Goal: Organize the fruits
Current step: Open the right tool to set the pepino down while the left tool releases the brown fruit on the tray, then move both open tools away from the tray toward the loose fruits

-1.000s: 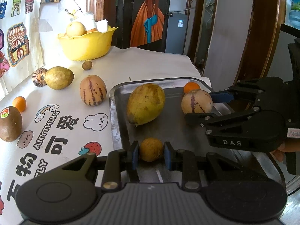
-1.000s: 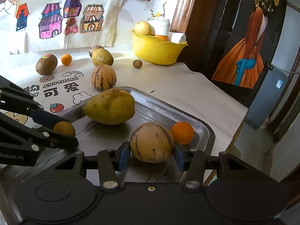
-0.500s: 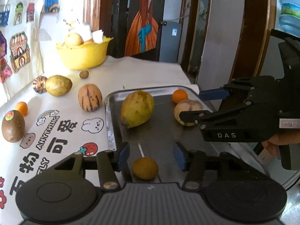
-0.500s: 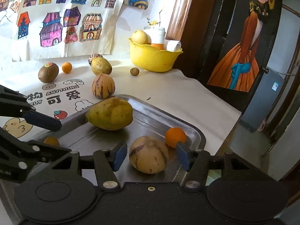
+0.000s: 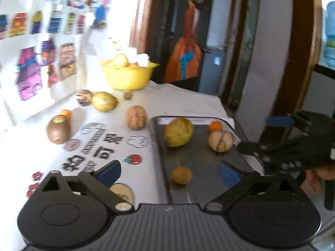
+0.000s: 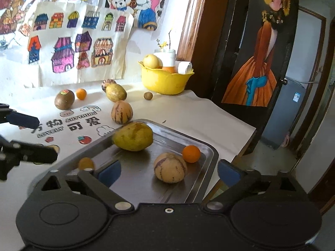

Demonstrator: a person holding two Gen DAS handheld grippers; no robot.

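A metal tray holds a large yellow-green mango, a striped pale melon, a small orange and a small brown round fruit. My left gripper is open and empty, raised behind the small brown fruit. My right gripper is open and empty, raised behind the striped melon. Each gripper shows at the edge of the other's view.
On the printed tablecloth lie a striped melon, a kiwi-like brown fruit, a small orange, a green mango and a small nut-like fruit. A yellow bowl stands at the back.
Both grippers let go of their fruits, opened wide and pulled back and up. The small brown fruit and the striped melon now rest free on the tray.
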